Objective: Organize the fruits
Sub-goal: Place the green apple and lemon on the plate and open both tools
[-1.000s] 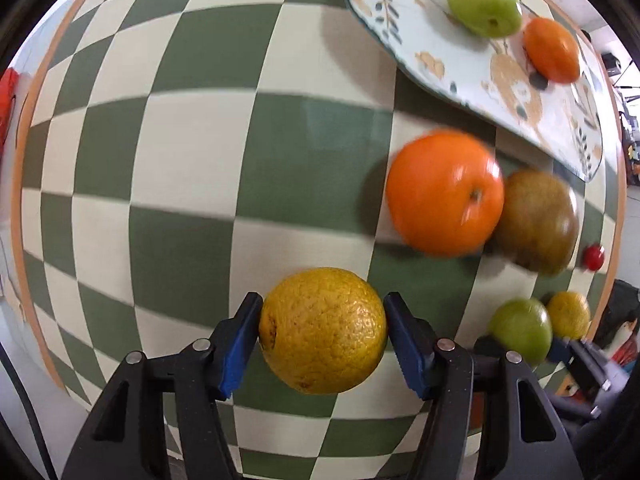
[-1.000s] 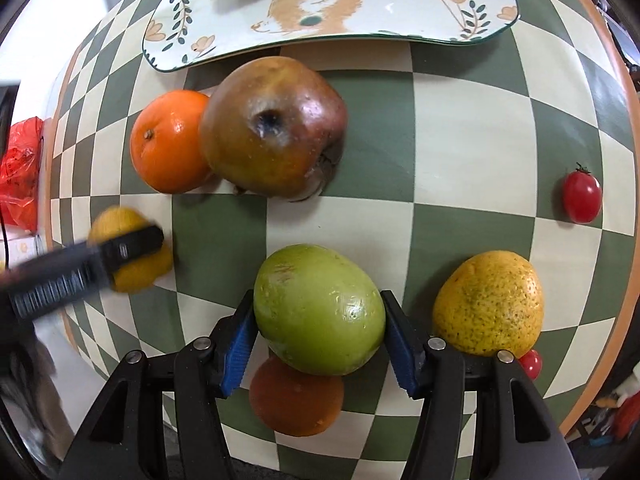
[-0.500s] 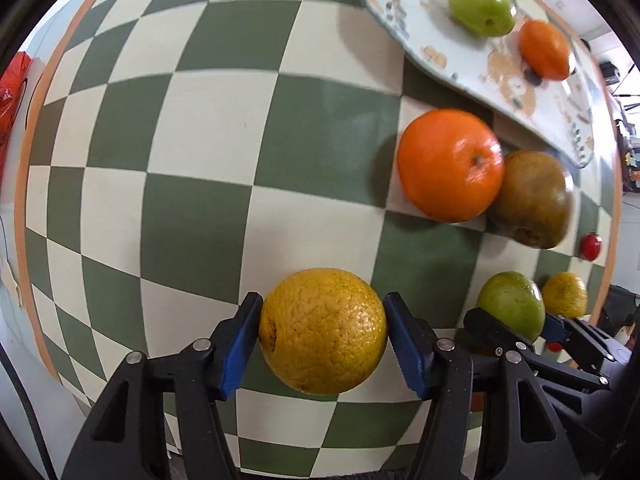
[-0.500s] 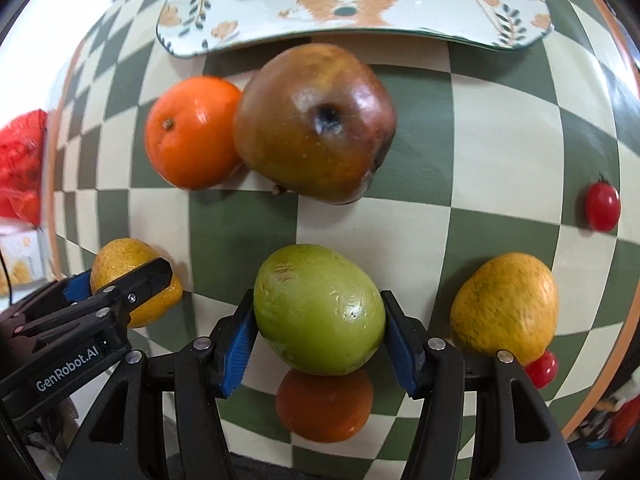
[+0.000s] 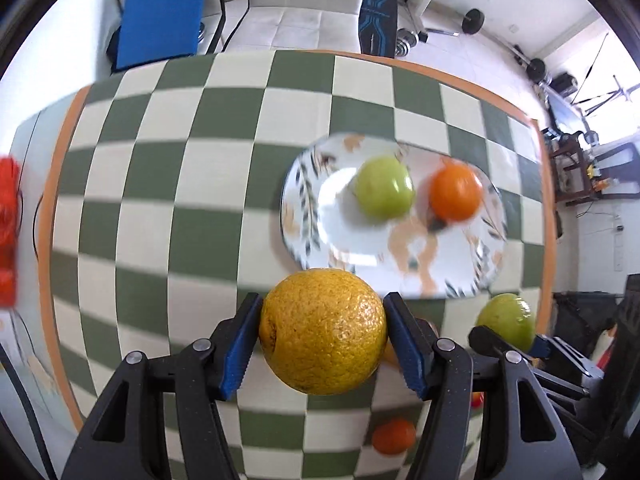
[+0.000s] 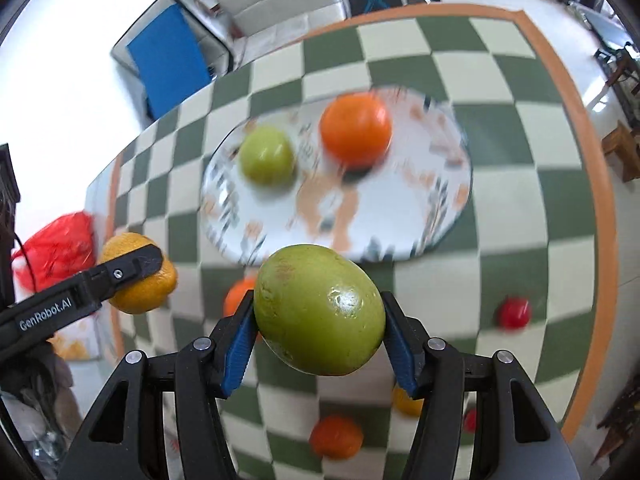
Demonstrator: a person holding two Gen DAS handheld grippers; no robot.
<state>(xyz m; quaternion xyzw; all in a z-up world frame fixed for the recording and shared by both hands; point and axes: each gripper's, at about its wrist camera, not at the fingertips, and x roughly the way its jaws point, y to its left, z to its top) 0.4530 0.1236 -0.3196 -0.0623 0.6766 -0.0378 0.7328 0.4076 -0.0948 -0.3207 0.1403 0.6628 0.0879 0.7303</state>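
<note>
- Checkered green-and-cream tablecloth (image 5: 168, 184) with an orange border covers the table; both views look down on it from above, and its surface is blurred.
- Left gripper (image 5: 322, 342): its blue pads clamp a yellow orange (image 5: 322, 330) on both sides, held in the air above the near part of the cloth. The right wrist view shows the same fruit at the left, over the left edge of the table, with a black finger across it.
- Right gripper (image 6: 320, 330): its blue pads press on either side of a green fruit (image 6: 320, 310), held clear of the cloth. In the left wrist view this fruit appears at the near right, beside the left gripper.
- Near cloth, below the grippers: a small orange fruit (image 6: 336, 436), a yellow fruit (image 6: 406, 402) partly hidden by a finger, and a red piece at the near right, too blurred to identify.
- Middle cloth: an orange (image 6: 239, 294) just left of the held green fruit, partly hidden; a small red tomato (image 6: 514, 312) well apart to the right.
- Patterned plate (image 5: 344, 236), farther off: a green fruit on the plate (image 5: 384, 192) lies at the left, an orange on the plate (image 5: 456, 192) just beside it at the right.
- Far background: a blue panel (image 5: 160, 12), a white seat, and weights on a white floor.
- Left edge: a red bag (image 6: 56, 248), off the table.
</note>
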